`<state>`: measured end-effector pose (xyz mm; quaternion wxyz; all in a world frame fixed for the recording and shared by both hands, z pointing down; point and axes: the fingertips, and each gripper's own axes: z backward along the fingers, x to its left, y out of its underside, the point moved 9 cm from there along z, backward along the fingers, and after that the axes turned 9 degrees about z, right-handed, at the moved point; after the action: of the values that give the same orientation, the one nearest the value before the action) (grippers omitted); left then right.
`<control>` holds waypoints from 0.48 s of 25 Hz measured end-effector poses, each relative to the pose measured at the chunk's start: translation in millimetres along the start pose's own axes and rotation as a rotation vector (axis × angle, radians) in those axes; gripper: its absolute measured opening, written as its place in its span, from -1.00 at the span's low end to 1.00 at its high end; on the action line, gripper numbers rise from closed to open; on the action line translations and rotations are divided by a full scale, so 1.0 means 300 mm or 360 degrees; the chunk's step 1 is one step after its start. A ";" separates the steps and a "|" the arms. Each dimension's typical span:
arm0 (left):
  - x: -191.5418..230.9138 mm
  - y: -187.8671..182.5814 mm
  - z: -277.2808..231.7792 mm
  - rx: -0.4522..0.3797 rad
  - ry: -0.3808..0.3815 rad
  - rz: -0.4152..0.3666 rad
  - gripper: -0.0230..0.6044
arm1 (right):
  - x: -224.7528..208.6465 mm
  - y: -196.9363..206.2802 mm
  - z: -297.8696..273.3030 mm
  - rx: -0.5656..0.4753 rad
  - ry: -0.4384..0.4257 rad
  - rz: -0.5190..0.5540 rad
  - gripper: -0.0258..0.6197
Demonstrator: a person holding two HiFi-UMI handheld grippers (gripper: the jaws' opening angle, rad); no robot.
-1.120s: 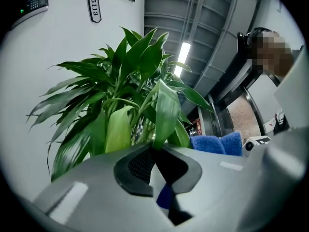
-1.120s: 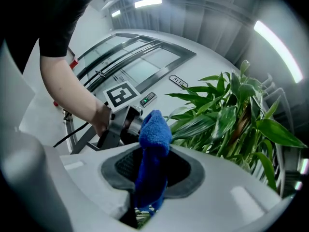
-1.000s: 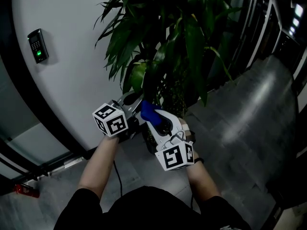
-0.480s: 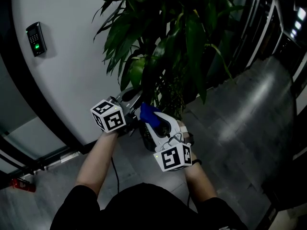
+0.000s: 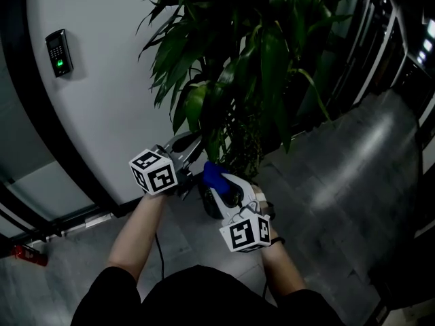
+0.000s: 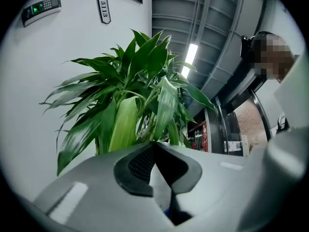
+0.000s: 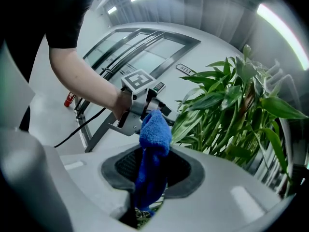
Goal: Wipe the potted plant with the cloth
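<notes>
The potted plant (image 5: pixel 258 60) has long green leaves and stands against a white wall; my grippers hide most of its pot. My left gripper (image 5: pixel 192 141) is at the lower leaves. In the left gripper view its jaws meet at the tips (image 6: pixel 154 144), and a pale green leaf (image 6: pixel 164 105) runs down into them. The right gripper (image 5: pixel 216 180) is just to its right and closer to me, shut on a blue cloth (image 5: pixel 214 175). In the right gripper view the cloth (image 7: pixel 154 144) sticks up from between the pads, with the left gripper (image 7: pixel 161 111) and the leaves (image 7: pixel 231 100) beyond it.
The curved white wall (image 5: pixel 102 80) carries a keypad (image 5: pixel 60 51) with a green light. A black cable (image 5: pixel 160 250) hangs from the left gripper. A red object (image 5: pixel 24 253) lies on the floor at the far left. Glossy grey floor (image 5: pixel 340 182) spreads right toward dark glass panels.
The right gripper with the blue cloth has dropped slightly lower and nearer to me. The left gripper has stayed at the lower leaves. The head view has shifted a little.
</notes>
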<state>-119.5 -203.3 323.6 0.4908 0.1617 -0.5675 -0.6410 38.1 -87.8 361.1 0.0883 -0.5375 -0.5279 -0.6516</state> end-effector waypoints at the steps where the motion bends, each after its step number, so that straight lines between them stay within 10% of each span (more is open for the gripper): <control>1: -0.002 0.006 0.009 0.0005 -0.0012 -0.0001 -0.91 | 0.005 0.005 0.006 0.0001 -0.0003 -0.0010 -0.57; 12: -0.056 0.126 0.203 0.0173 -0.0385 -0.0243 -0.91 | 0.107 0.061 0.037 -0.0026 -0.0137 -0.0116 -0.57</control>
<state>-141.2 -150.3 369.8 0.3592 0.1522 -0.6425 -0.6596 44.3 -72.4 396.0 0.0372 -0.5462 -0.5452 -0.6349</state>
